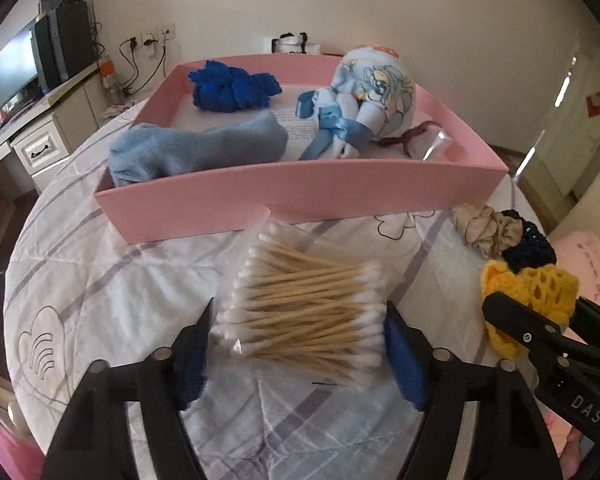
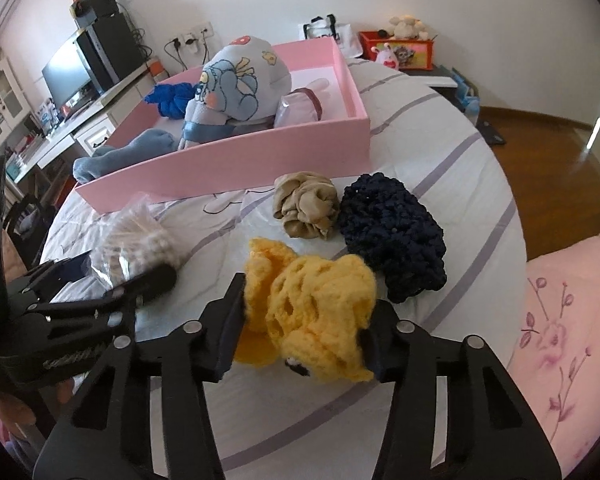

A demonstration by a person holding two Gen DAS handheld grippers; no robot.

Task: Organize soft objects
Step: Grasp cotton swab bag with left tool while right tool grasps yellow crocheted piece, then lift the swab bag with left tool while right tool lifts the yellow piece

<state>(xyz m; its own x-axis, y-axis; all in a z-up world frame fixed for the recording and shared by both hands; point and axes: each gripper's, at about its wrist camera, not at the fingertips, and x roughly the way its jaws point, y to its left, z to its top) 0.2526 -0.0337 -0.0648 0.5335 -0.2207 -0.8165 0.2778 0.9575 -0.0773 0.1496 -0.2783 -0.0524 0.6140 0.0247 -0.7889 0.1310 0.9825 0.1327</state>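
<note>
A clear bag of cotton swabs [image 1: 300, 304] lies on the quilted bed cover, and my left gripper [image 1: 300, 314] is shut on it, a pad against each end of the sticks. In the right wrist view the bag [image 2: 140, 236] is at the left. My right gripper [image 2: 308, 308] is shut on a yellow crochet piece [image 2: 320, 280], seen also in the left wrist view [image 1: 528, 292]. Just past it lie a beige scrunchie [image 2: 306, 204] and a navy crochet piece [image 2: 396, 232]. The pink tray [image 1: 300, 188] behind holds a dark blue cloth [image 1: 232, 88], a light blue sock [image 1: 196, 152] and a printed plush [image 1: 372, 96].
A clear packet with a brown hair tie [image 1: 424, 140] sits in the tray's right corner. A desk with a monitor [image 2: 66, 74] stands at the left beyond the bed. A pink floral pillow [image 2: 560, 320] lies at the right, wooden floor beyond.
</note>
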